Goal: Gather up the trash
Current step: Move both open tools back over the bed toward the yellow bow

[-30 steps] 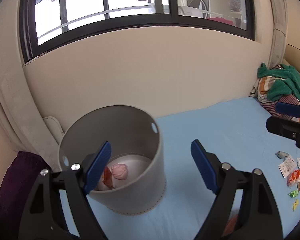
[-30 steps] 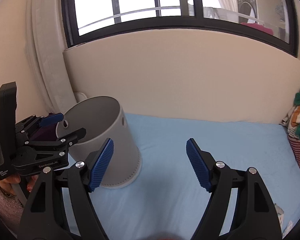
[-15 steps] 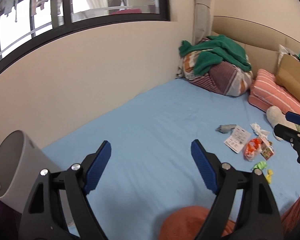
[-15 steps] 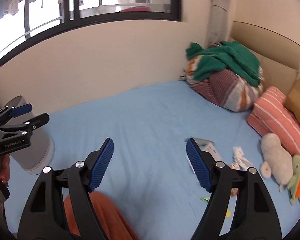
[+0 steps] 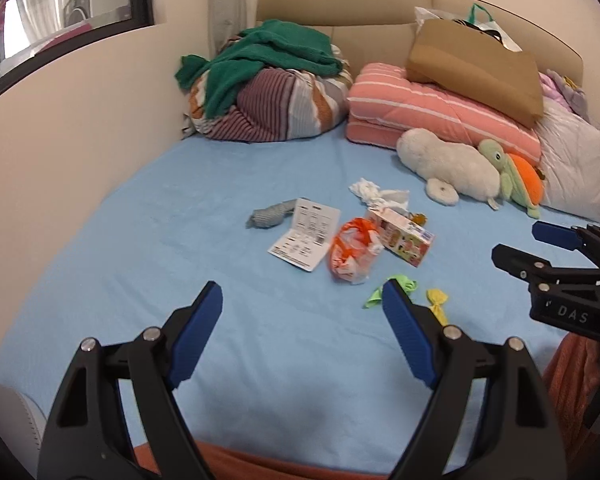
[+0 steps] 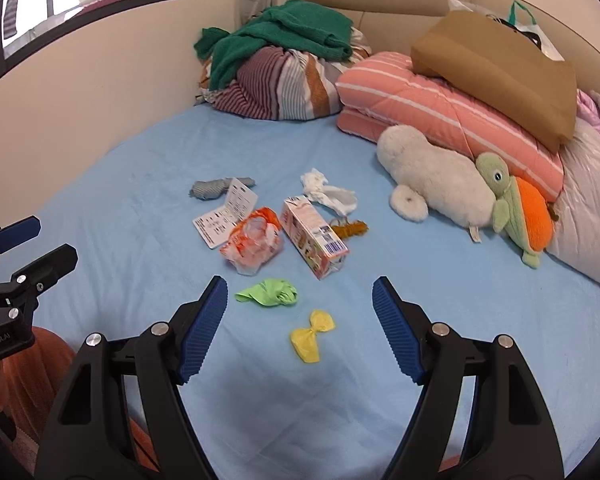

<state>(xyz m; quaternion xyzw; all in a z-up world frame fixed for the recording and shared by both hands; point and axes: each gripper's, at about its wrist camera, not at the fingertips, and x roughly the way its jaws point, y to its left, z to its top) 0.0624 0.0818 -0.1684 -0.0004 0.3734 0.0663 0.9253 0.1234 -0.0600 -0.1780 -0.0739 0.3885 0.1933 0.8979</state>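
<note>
Trash lies scattered on the blue bed sheet (image 6: 140, 152): a green wrapper (image 6: 270, 292), a yellow wrapper (image 6: 312, 336), an orange-white plastic bag (image 6: 254, 244), a small carton (image 6: 314, 238), a white tissue (image 6: 326, 192), a leaflet (image 6: 226, 212) and a grey wad (image 6: 208, 188). My right gripper (image 6: 300, 282) hangs open just short of the green and yellow wrappers, holding nothing. My left gripper (image 5: 302, 288) is open and empty above bare sheet, short of the orange-white plastic bag (image 5: 352, 252). Its right finger hides part of the green wrapper (image 5: 374, 298).
A pile of clothes (image 6: 284, 60) sits in the far corner by the wall. A pink striped quilt (image 6: 440, 108) with a brown cushion (image 6: 500, 68) and two plush toys (image 6: 432, 176) line the headboard side. Orange cloth (image 5: 260, 464) shows at the near edge.
Both views have swung right and down, away from the grey bin under the window to the trash on the bed. The bin has left view. Both grippers stay open.
</note>
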